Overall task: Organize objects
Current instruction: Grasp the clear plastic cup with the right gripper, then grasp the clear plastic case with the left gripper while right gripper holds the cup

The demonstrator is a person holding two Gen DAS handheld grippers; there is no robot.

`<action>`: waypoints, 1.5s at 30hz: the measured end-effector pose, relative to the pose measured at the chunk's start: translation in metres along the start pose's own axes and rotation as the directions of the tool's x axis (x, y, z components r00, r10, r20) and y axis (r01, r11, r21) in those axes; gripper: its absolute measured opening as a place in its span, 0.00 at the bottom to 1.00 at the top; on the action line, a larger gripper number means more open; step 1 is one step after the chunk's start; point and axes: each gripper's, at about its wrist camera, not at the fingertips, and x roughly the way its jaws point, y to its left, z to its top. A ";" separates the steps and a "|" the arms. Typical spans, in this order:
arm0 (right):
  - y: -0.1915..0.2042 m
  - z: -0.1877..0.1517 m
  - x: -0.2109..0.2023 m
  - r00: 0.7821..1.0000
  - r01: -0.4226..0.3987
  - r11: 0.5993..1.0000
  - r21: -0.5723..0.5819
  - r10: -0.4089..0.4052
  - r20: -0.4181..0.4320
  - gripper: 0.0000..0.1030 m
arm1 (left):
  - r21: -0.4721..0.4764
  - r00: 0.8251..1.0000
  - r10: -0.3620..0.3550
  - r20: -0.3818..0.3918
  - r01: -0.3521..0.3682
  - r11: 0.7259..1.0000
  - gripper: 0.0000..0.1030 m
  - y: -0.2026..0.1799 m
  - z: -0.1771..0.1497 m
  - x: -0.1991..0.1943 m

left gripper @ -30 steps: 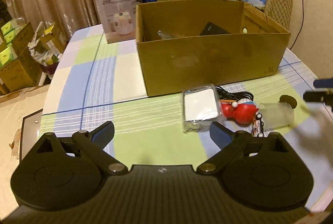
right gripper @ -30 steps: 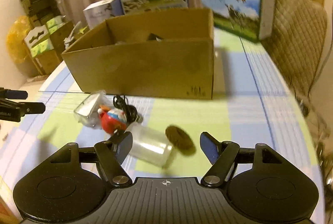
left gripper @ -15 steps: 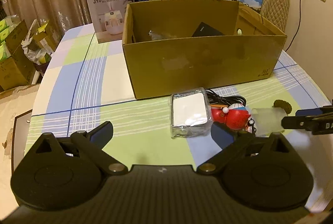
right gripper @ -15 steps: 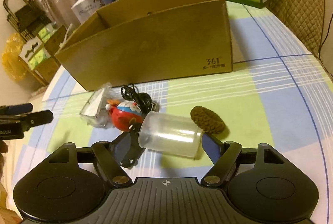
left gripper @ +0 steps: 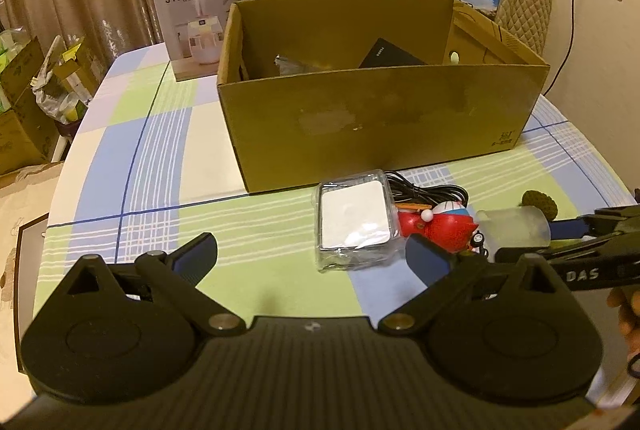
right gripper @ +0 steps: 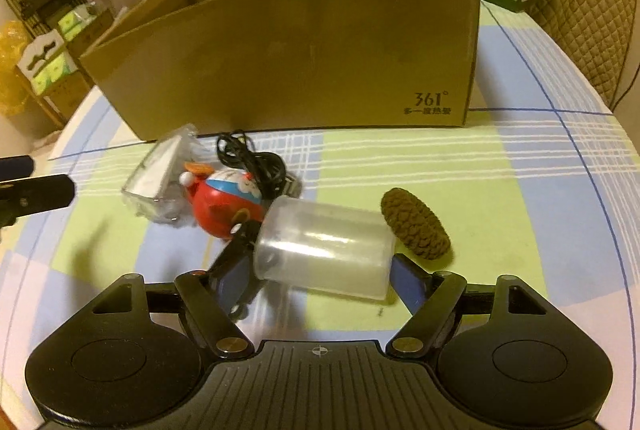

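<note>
Cup (right gripper: 326, 250), frosted and translucent, lies on its side between the spread jaws of the right gripper (right gripper: 320, 270), its long axis running straight across from finger to finger; I cannot tell whether the pads touch it yet. The left gripper (left gripper: 310, 254), also spread and empty, is well off to the side. Just beyond lie a glossy red toy (right gripper: 224, 202), a knobbly brown disc (right gripper: 414, 224) and the cardboard box (right gripper: 300, 58).

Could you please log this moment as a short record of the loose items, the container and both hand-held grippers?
container: open brown cardboard box, upright on checked tablecloth
loose items: frosted plastic cup on its side; red round toy figure; brown knitted disc
right hand-held gripper: open, straddling cup
left hand-held gripper: open, empty
</note>
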 end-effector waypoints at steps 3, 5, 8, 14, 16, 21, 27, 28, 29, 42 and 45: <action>-0.002 0.002 -0.002 1.000 -0.002 1.000 -0.003 0.003 0.008 0.72 | 0.002 1.000 -0.004 0.002 0.004 1.000 0.96 -0.002 0.001 0.000; -0.003 0.003 -0.004 1.000 -0.001 1.000 -0.006 0.001 0.018 0.72 | 0.002 1.000 -0.004 0.001 0.004 1.000 0.96 -0.002 0.001 0.000; -0.004 0.003 -0.003 1.000 -0.004 1.000 -0.008 0.004 0.005 0.70 | 0.003 1.000 -0.002 -0.005 0.002 1.000 0.96 -0.002 0.001 0.002; -0.001 0.006 -0.011 1.000 0.005 1.000 -0.027 -0.005 0.019 0.68 | -0.007 1.000 -0.012 -0.025 0.012 1.000 0.96 -0.001 0.000 0.009; -0.001 0.010 -0.019 0.999 0.008 0.999 -0.036 -0.006 0.052 0.68 | -0.015 0.999 -0.018 -0.032 0.017 1.000 0.96 -0.001 -0.001 0.012; -0.003 0.016 -0.029 0.996 -0.012 1.000 -0.015 0.014 0.085 0.68 | -0.045 0.998 -0.054 -0.044 0.052 0.998 0.95 0.002 -0.002 0.023; -0.004 0.020 -0.030 0.996 -0.009 1.000 -0.017 0.010 0.092 0.68 | -0.029 0.996 -0.080 -0.048 0.079 0.996 0.87 -0.004 -0.001 0.043; -0.005 0.021 -0.030 0.996 -0.010 1.000 -0.018 0.012 0.093 0.68 | -0.011 0.996 -0.077 -0.054 0.077 0.997 0.85 -0.006 -0.002 0.047; -0.006 0.022 -0.031 0.996 -0.014 1.000 -0.015 0.015 0.093 0.68 | 0.006 0.995 -0.071 -0.064 0.072 0.997 0.83 -0.008 -0.002 0.052; -0.006 0.028 -0.033 0.993 -0.055 0.998 -0.006 0.056 0.103 0.68 | 0.060 0.993 -0.084 -0.080 0.089 0.994 0.74 -0.023 -0.004 0.078; -0.006 0.028 -0.033 0.993 -0.059 0.998 -0.003 0.059 0.103 0.68 | 0.063 0.995 -0.069 -0.067 0.073 0.995 0.74 -0.025 -0.004 0.081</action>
